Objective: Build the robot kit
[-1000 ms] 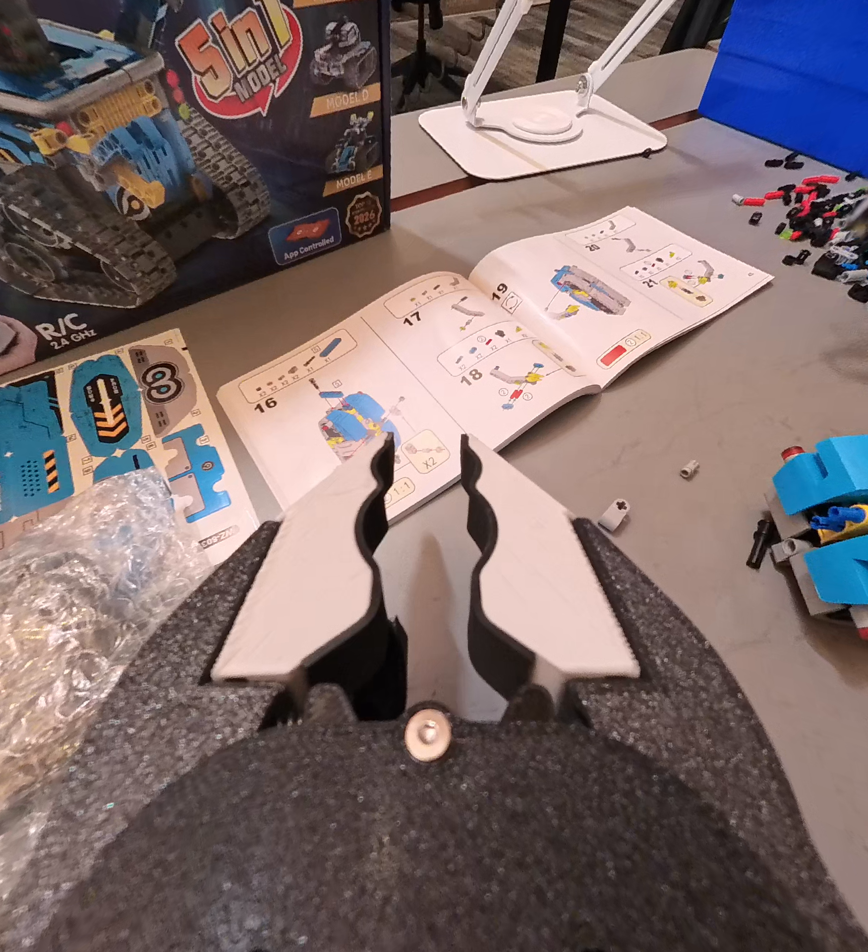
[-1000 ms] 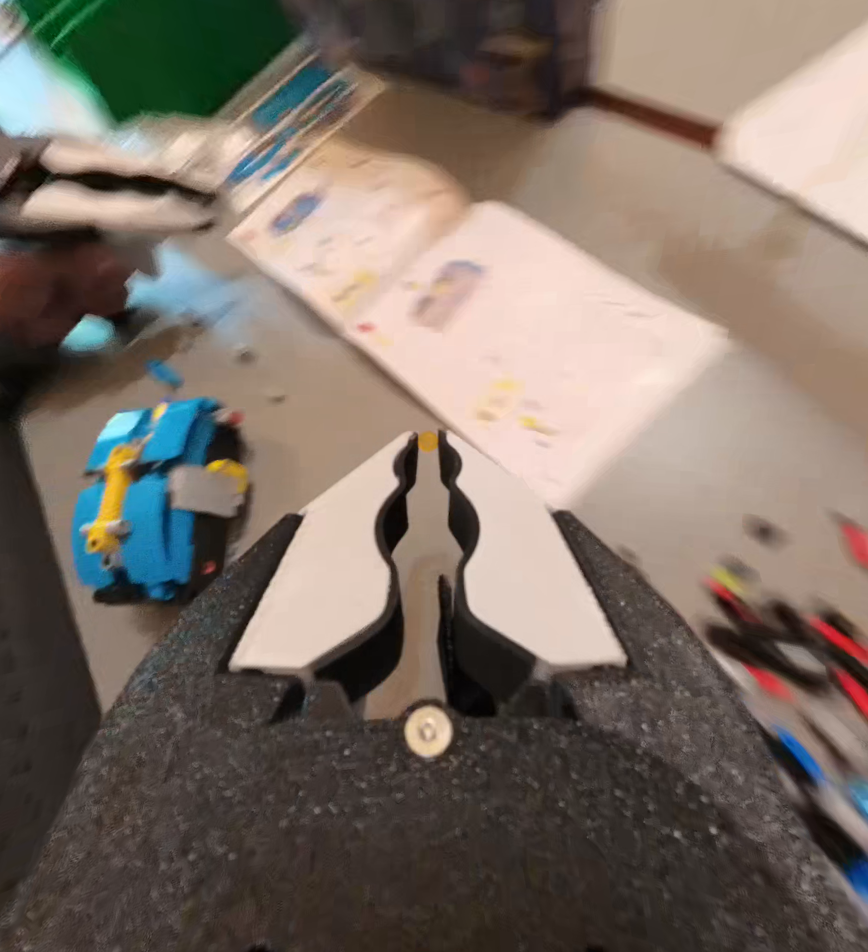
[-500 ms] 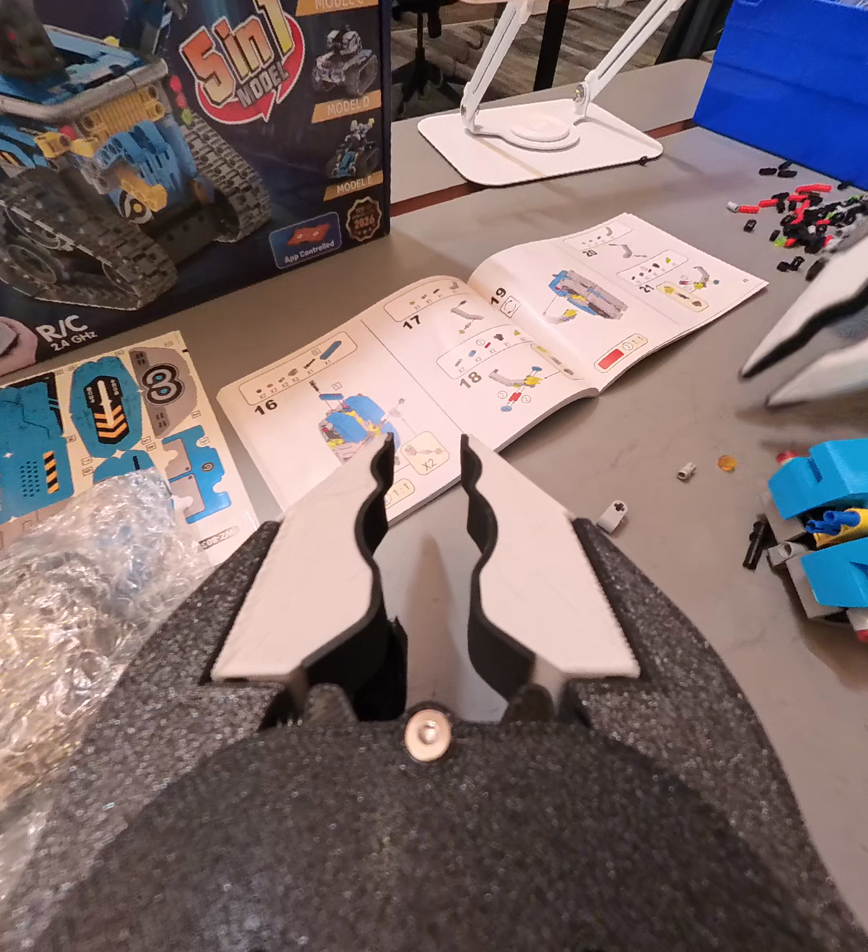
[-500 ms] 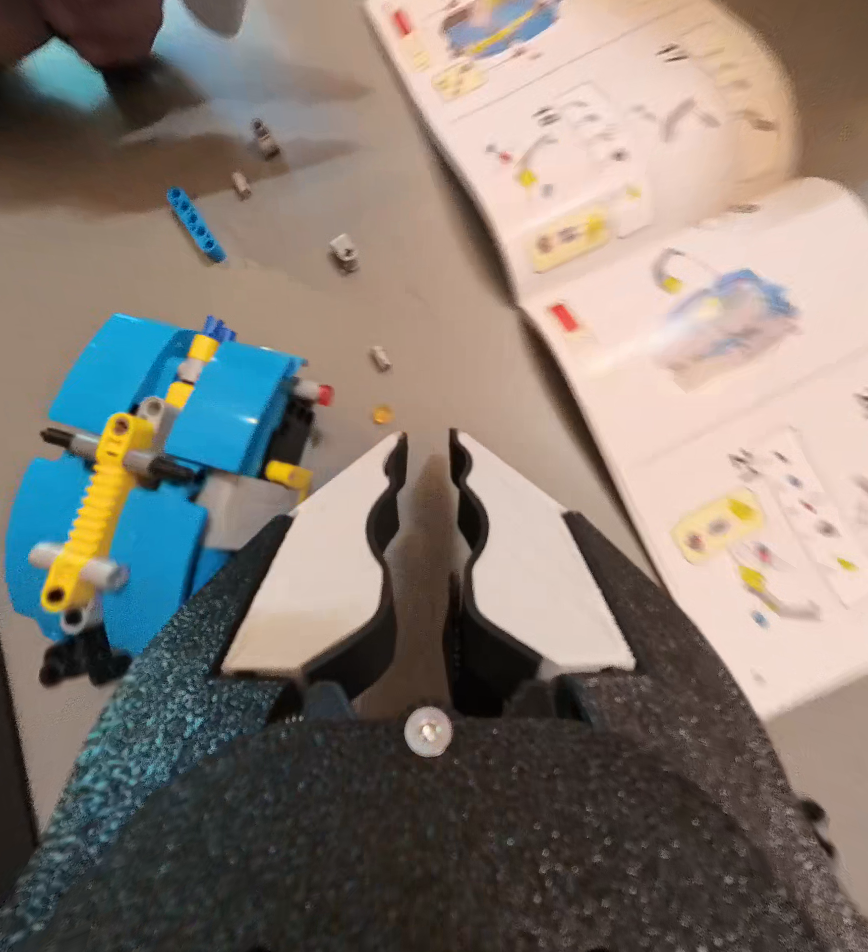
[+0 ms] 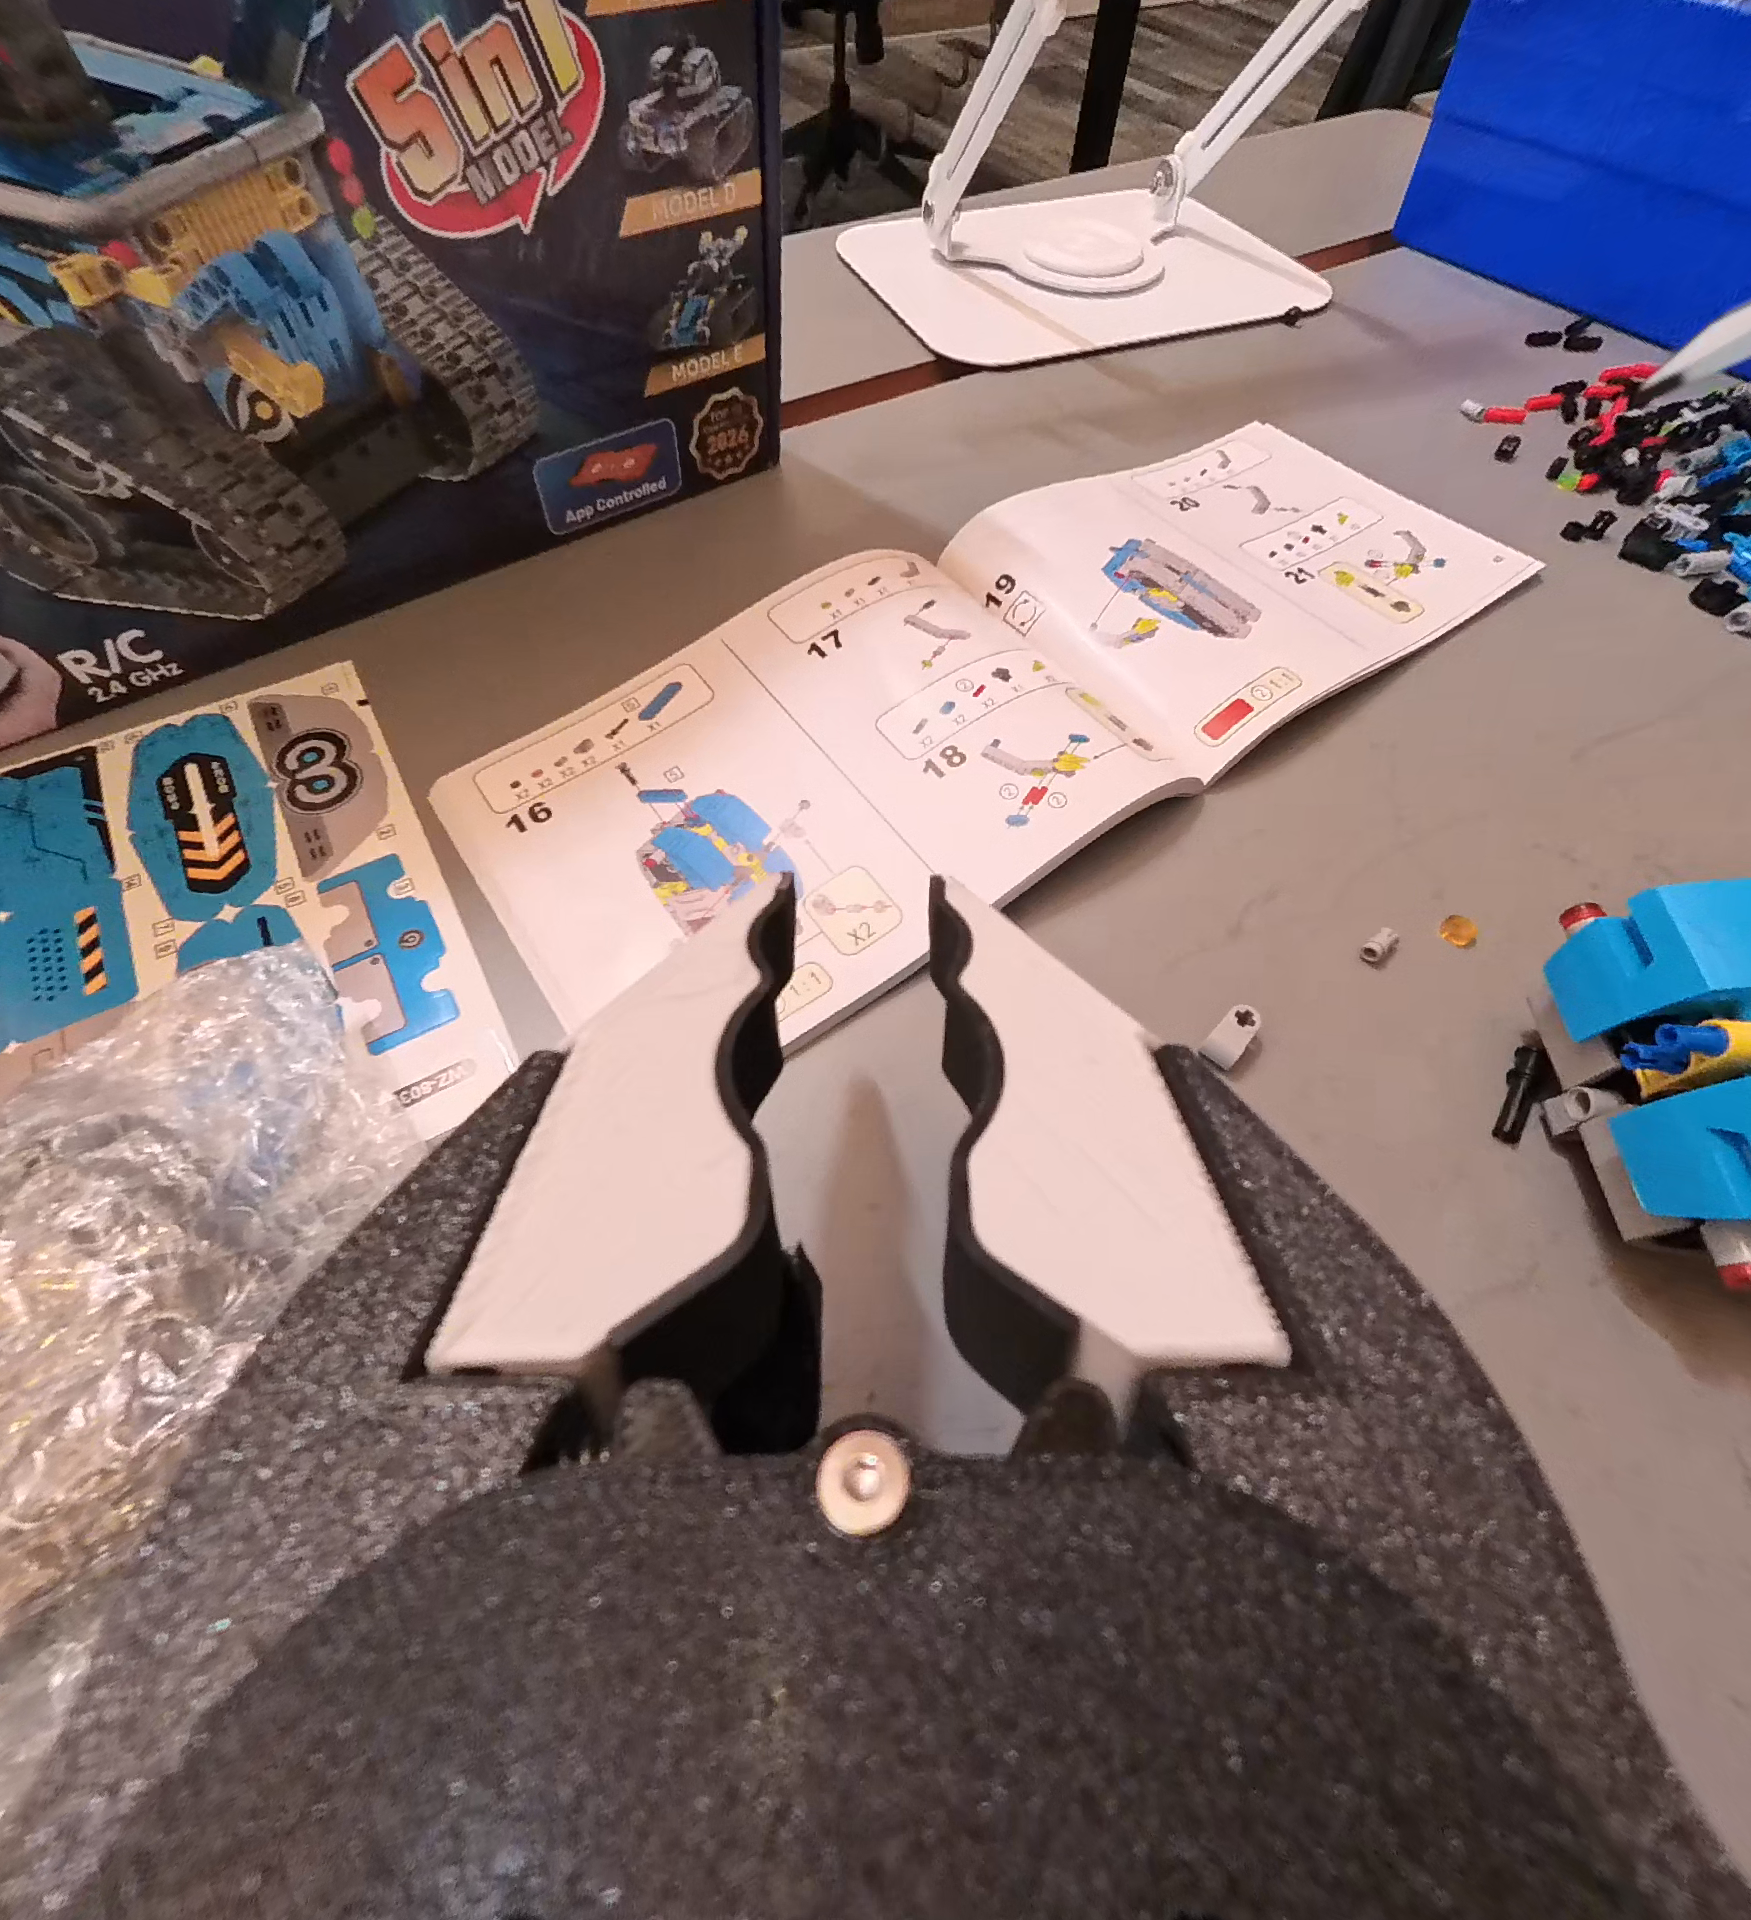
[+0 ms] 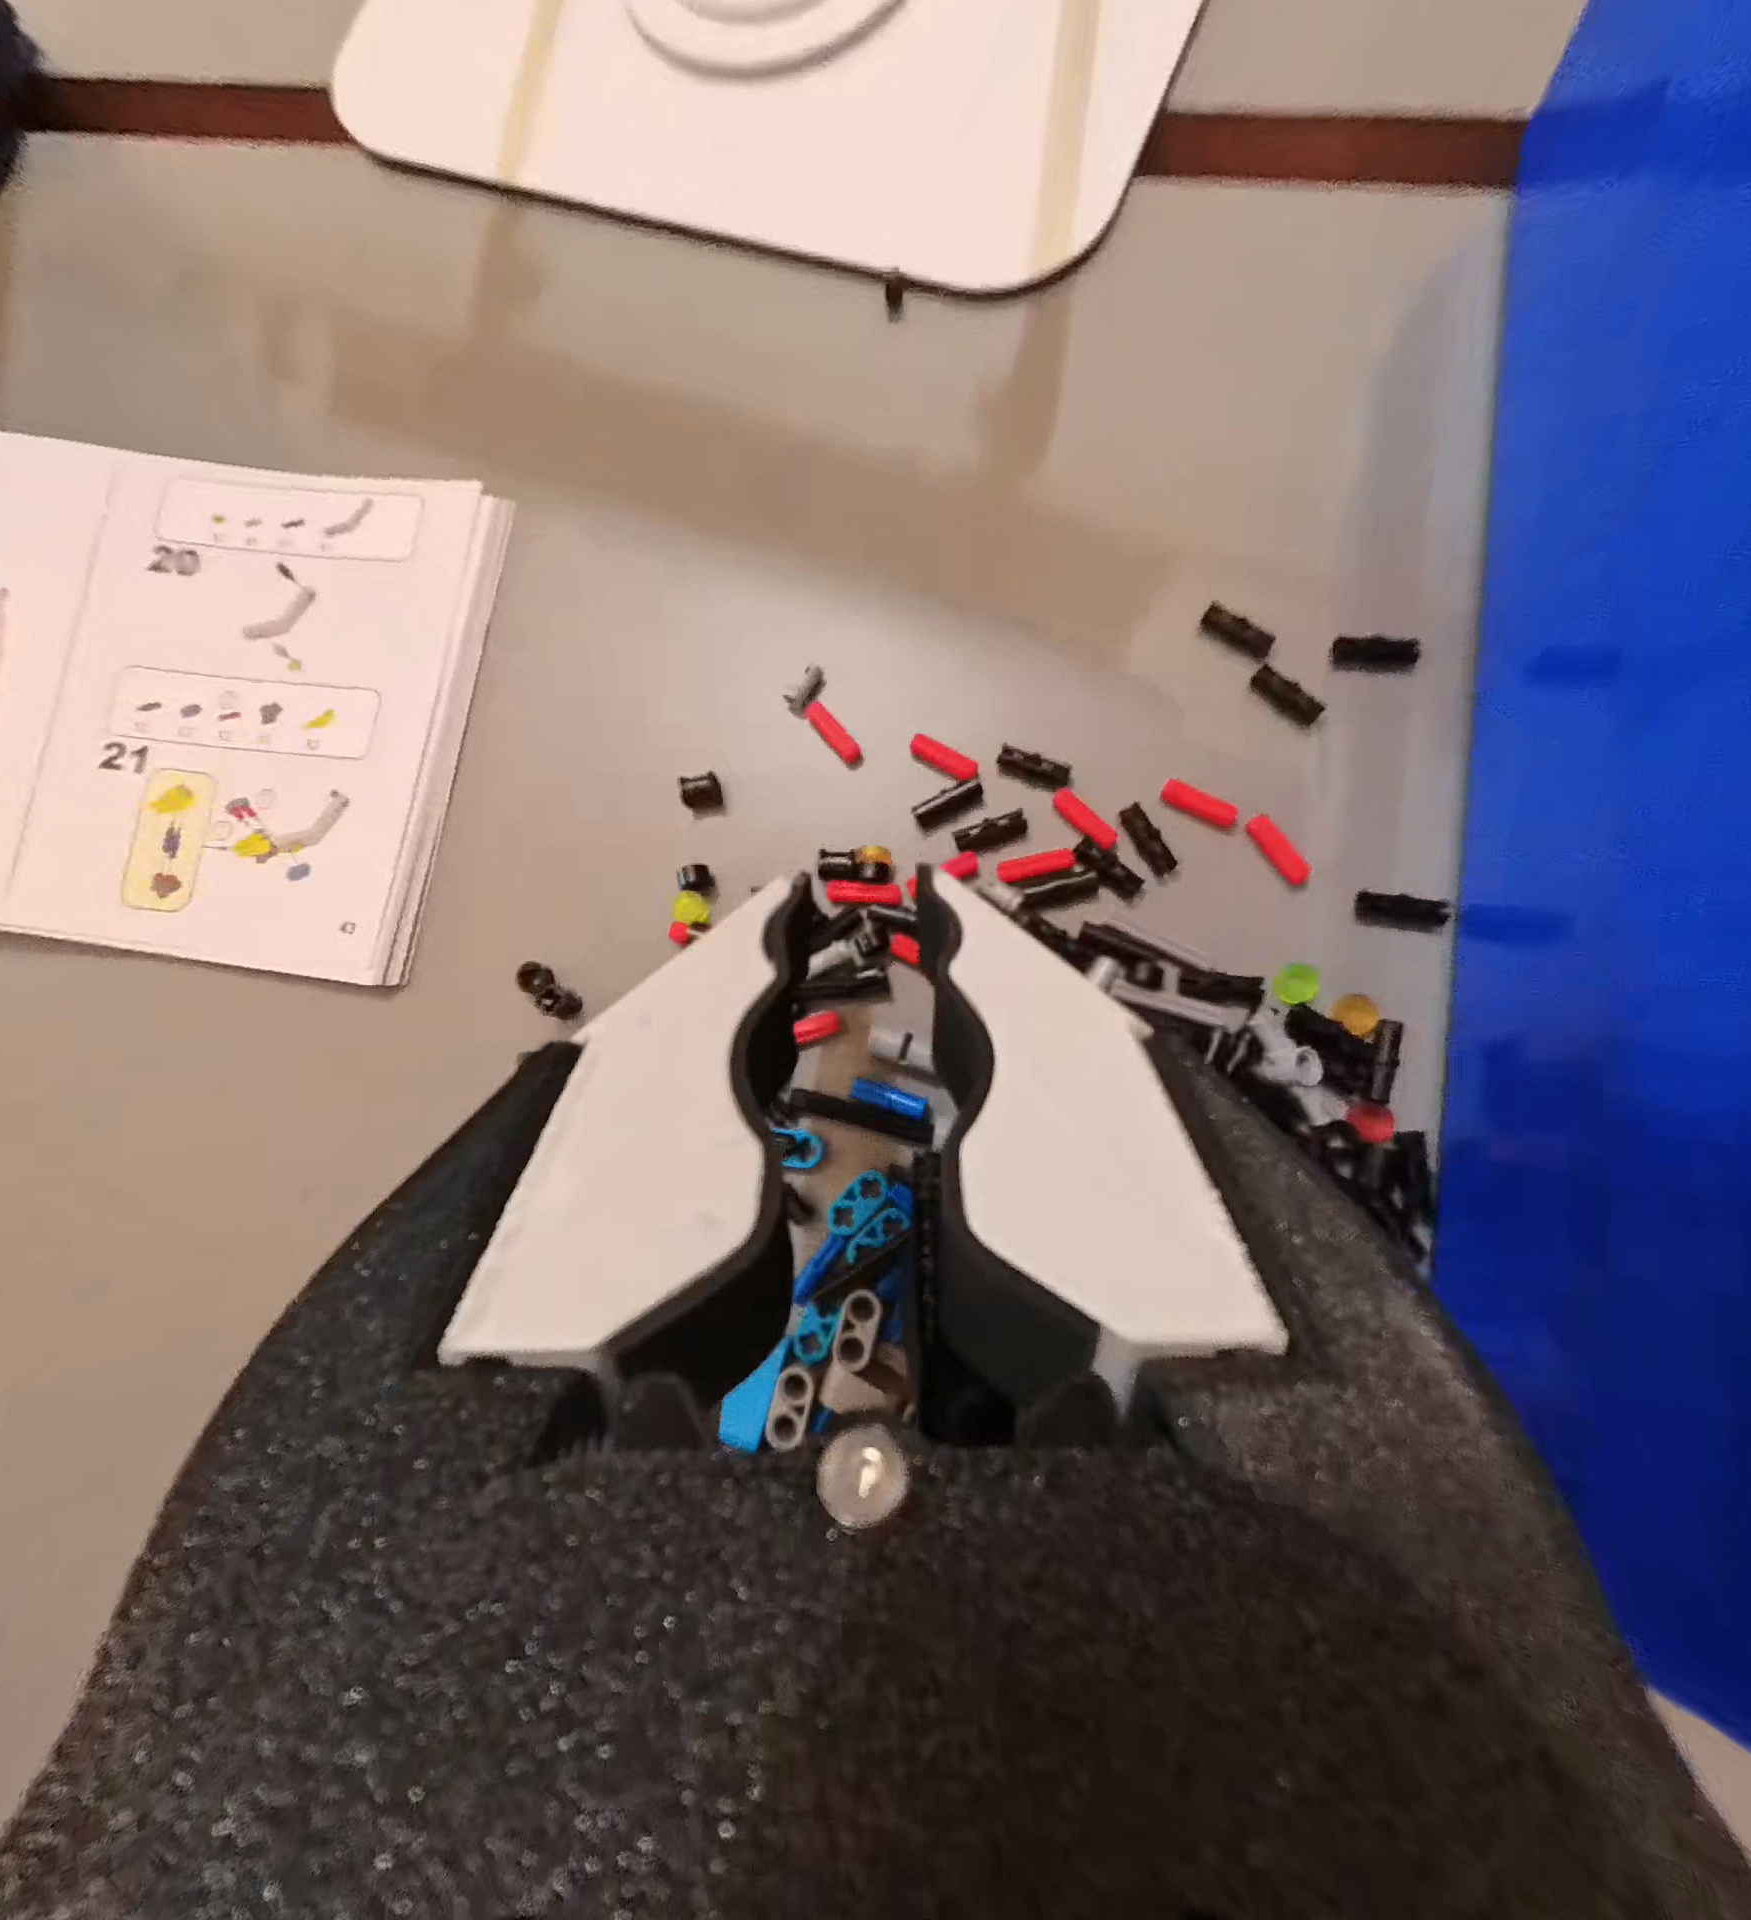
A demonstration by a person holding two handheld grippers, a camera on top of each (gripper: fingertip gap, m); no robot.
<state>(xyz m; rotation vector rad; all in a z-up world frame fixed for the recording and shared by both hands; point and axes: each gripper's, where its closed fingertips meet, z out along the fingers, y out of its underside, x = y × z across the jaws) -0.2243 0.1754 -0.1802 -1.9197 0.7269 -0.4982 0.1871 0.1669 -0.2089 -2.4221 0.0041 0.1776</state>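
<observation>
From my left wrist view, my left claw (image 5: 858,899) hangs with its fingers spread and nothing between them, its tips over the near edge of the open instruction booklet (image 5: 975,665) on the grey table (image 5: 1318,1299). To its left lie a sticker sheet (image 5: 154,862) and crumpled bubble wrap (image 5: 102,1195); beyond stands the toy's printed box (image 5: 331,312). To its right sit a small grey connector (image 5: 1232,1034) and, farther off, a part-built blue model (image 5: 1712,1060). From my right wrist view, my right claw (image 6: 863,881) is also parted and grips nothing, poised right over a scattered pile of small black, red and blue building pieces (image 6: 1058,862). A blue bin (image 6: 1660,727) stands just right of it, the booklet (image 6: 206,707) to its left, a white stand base (image 6: 777,135) beyond.
</observation>
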